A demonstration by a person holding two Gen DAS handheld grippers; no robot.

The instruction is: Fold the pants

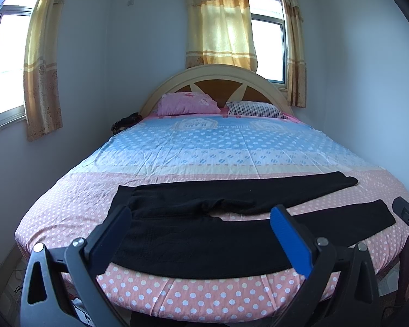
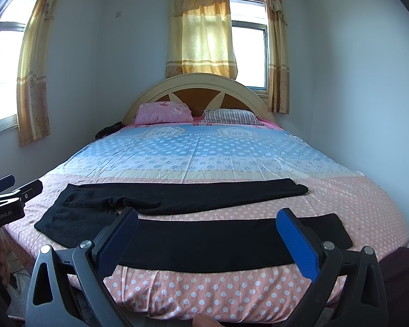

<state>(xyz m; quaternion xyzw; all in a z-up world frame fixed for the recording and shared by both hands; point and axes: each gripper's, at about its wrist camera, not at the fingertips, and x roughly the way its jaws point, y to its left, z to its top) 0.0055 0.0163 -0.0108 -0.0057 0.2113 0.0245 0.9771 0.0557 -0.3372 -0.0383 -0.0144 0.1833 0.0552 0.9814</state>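
- Black pants point(image 1: 204, 234) lie flat across the foot end of the bed point(image 1: 204, 150), on the pink polka-dot band of the sheet; waist toward the left side, both legs run to the right.
- Legs are spread in a narrow V: the far leg angles up toward the bed's right side, the near leg runs along the foot edge, with a strip of sheet showing between them.
- Left gripper point(image 1: 201, 234) hovers in front of the foot edge, level, aimed along the bed; fingers wide apart, nothing between them, framing the waist and upper near leg.
- Right gripper point(image 2: 207, 241) is in the same pose further right; fingers wide apart, empty, framing the middle of the near leg. Pants point(image 2: 193, 234) show in full here, including the waistband corner at left.
- Cross-views: left wrist camera catches the right gripper's body at its right edge; right wrist camera catches the left gripper's body point(image 2: 11, 201) at its left edge, with "GenRobot.AI" lettering.
- Only the right view shows part of a finger at the bottom edge.
- Outward: pink pillow point(image 1: 189, 105) and striped pillow point(image 1: 255, 109) against the arched headboard point(image 1: 215, 81); yellow curtains point(image 1: 218, 24) over the windows.
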